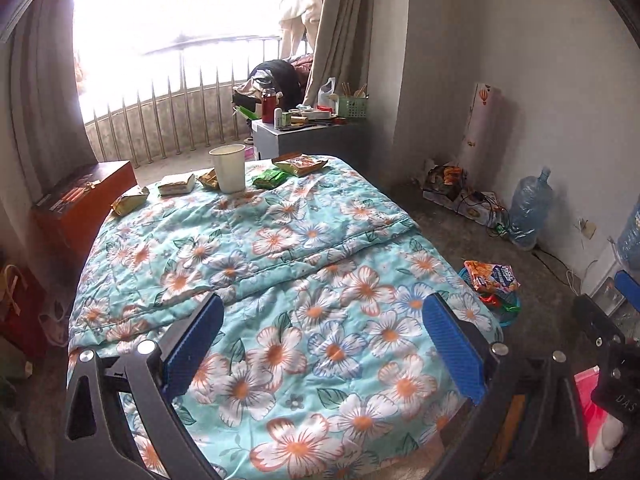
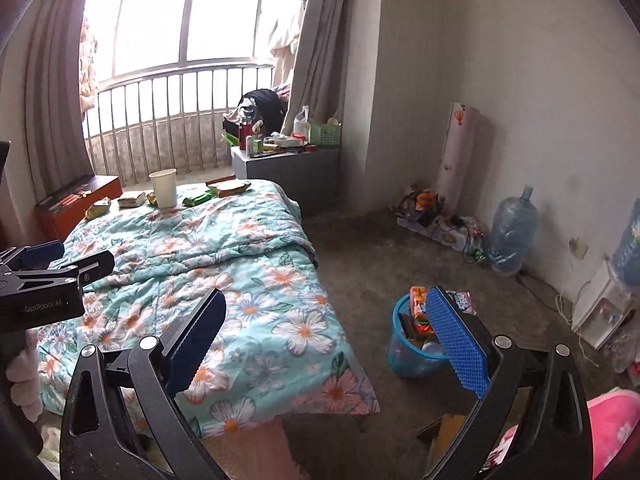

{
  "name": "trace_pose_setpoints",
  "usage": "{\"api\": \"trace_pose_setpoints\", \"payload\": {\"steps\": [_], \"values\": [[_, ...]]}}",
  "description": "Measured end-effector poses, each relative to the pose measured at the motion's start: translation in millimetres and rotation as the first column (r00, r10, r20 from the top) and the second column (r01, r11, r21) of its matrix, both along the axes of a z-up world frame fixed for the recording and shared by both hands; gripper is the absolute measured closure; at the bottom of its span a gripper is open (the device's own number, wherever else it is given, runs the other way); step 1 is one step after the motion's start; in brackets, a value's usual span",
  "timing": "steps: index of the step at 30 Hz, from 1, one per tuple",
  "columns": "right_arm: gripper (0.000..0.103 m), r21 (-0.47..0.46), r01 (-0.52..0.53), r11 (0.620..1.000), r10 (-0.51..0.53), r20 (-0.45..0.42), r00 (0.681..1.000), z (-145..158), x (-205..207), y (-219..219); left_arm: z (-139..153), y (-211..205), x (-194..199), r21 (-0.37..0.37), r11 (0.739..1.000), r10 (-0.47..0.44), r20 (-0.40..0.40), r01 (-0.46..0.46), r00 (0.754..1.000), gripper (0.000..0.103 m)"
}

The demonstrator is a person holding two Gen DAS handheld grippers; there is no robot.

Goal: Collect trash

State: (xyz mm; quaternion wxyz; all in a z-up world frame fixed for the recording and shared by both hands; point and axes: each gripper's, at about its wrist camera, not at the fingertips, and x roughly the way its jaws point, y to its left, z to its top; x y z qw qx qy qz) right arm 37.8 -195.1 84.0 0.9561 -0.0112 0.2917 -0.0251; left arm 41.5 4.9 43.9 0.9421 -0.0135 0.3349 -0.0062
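Both my grippers were empty w/ jaws spread wide: left gripper [image 1: 320, 344] hung over the near end of the floral quilt [image 1: 280, 240], right gripper [image 2: 324, 344] sat off the bed's corner, right pad roughly in line w/ the blue bin [image 2: 404, 352] on the floor. Bin already looked stuffed w/ wrappers [image 2: 420, 308].

Trash left was all at the far end of the bed, well apart from me: white paper cup [image 1: 228, 168] standing upright, yellow-green packet [image 1: 130, 200] at the left edge, a flat pack [image 1: 177, 184] beside the cup, green wrapper [image 1: 272, 178], and a bigger snack bag [image 1: 300, 165] at the right.

My read: step in hand was the reach. Best to go long and low over the quilt, take the flat packets by a raised edge so cloth didn't get pinched, and grip the cup gently at its wall, since it'd probably crush or tip. Couldn't tell if the cup held anything.
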Motion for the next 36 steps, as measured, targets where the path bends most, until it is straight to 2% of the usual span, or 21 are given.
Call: {"api": "trace_pose_setpoints", "payload": {"steps": [6,9,12,21,26,36], "values": [[0.008,-0.012,-0.016,1.000,0.014,-0.179,0.984,-37.4,-6.6,14.3,-32.2,5.7,-17.9,-0.022,0.993,0.115,-0.070,-0.117,0.991,0.006],[0.008,-0.025,-0.017,1.000,0.011,-0.228,0.974,-48.1,-9.2,16.5,-45.5,2.4,-21.2,-0.028,0.993,0.113,-0.131,-0.117,0.985,0.006],[0.008,-0.034,-0.020,0.999,0.011,-0.261,0.965,-53.2,-11.6,14.2,-50.7,-0.9,-24.9,-0.029,0.993,0.105,-0.153,-0.111,0.983,0.006],[0.008,-0.080,0.022,0.997,-0.044,-0.288,0.957,-62.8,-17.3,1.1,-62.7,-8.1,-18.0,-0.004,0.996,0.085,-0.216,-0.088,0.973,0.006],[0.008,-0.088,0.042,0.995,-0.066,-0.290,0.955,-62.9,-16.0,-8.6,-64.3,-9.0,-14.7,0.035,0.997,0.078,-0.240,-0.072,0.968,0.006],[0.008,-0.083,0.040,0.996,-0.062,-0.290,0.955,-66.0,-12.6,-15.7,-62.8,-15.1,-14.8,0.078,0.996,0.052,-0.250,-0.033,0.967,0.006]]}}
